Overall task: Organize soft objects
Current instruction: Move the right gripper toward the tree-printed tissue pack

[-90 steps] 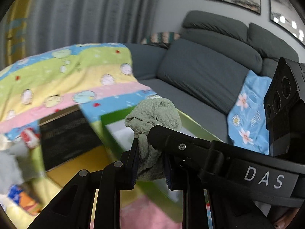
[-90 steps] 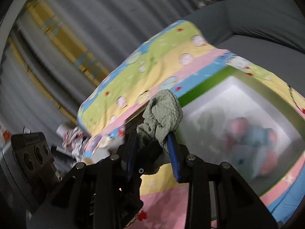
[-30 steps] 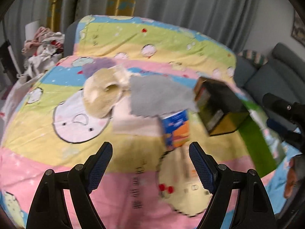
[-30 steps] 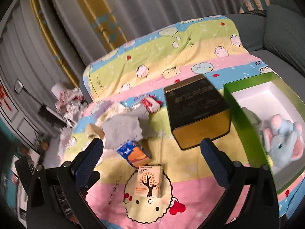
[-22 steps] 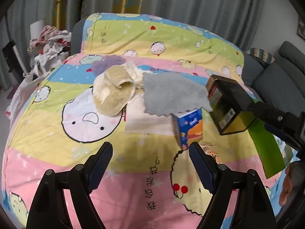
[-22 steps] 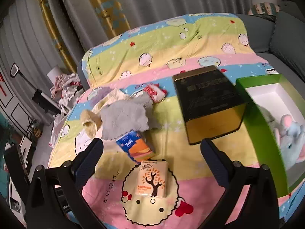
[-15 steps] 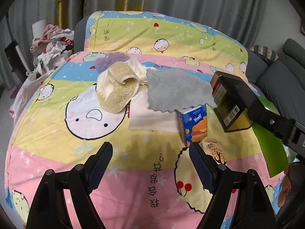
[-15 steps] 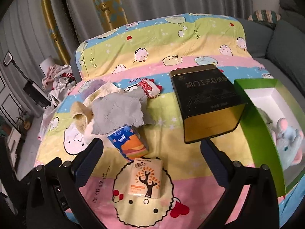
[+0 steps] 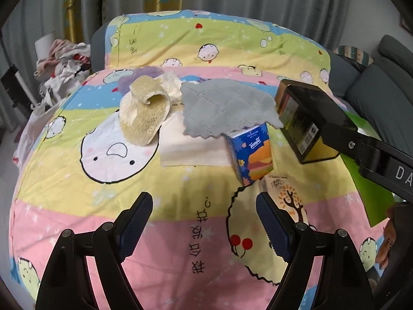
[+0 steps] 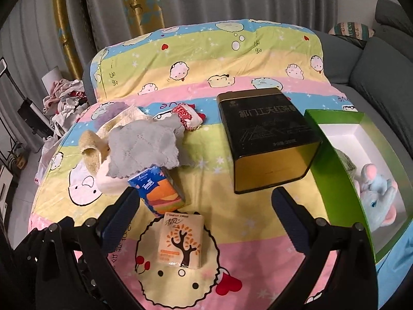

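A grey cloth (image 9: 227, 108) (image 10: 144, 144) lies draped over a blue tissue pack (image 9: 251, 155) (image 10: 157, 188) on the cartoon-print table cover. Left of it are a beige fuzzy slipper (image 9: 144, 111) (image 10: 90, 149), a white cloth (image 9: 191, 149) and a purple fluffy piece (image 9: 139, 77). At the right, the green box (image 10: 335, 115) holds a plush elephant (image 10: 379, 196) and a green cloth (image 10: 346, 162). My left gripper (image 9: 204, 206) hangs open and empty over the pink stripe. Over the orange tissue pack (image 10: 180, 240), my right gripper (image 10: 206, 196) is open and empty too.
A black-and-gold tin (image 10: 268, 142) (image 9: 302, 121) stands between the cloth pile and the green box. A red-white packet (image 10: 188, 116) lies behind the grey cloth. A grey sofa (image 10: 382, 59) is at the right, a clothes heap (image 9: 62, 62) off the far left edge.
Three seconds ago both grippers held the green cloth above the box; now it lies in the box and both are open. Both views have swung to the cloth pile and steadied.
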Demonstrator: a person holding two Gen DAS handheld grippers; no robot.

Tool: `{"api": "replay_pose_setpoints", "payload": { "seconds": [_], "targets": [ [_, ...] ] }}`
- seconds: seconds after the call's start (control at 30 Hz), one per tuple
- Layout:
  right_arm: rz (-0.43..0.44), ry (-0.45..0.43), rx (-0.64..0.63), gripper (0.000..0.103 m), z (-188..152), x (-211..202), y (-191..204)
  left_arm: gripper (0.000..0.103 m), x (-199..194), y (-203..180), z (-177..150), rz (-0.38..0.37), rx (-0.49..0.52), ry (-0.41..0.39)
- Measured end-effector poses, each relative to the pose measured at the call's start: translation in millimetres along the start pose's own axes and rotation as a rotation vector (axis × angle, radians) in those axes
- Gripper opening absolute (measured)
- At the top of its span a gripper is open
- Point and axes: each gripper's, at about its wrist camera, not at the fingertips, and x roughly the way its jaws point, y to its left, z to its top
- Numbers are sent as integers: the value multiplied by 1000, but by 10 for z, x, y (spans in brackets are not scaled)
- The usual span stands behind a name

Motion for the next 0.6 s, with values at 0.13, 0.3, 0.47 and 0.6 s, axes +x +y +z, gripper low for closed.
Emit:
{"api": "replay_pose_setpoints", "payload": {
  "seconds": [0.13, 0.3, 0.47, 0.6],
  "targets": [
    [-45, -47, -26, 102, -8, -28, 17, 83, 45, 8, -16, 36, -24, 9],
    [-75, -42, -31, 102, -24, 9, 26, 83, 29, -8, -77, 77, -38, -28],
    [-34, 6, -23, 102, -33, 83, 0, 83, 15, -67, -90, 49, 9, -26],
    [-27, 12, 4, 102, -60, 102, -7, 83, 70, -54, -113, 33, -31, 16]
  ]
}}
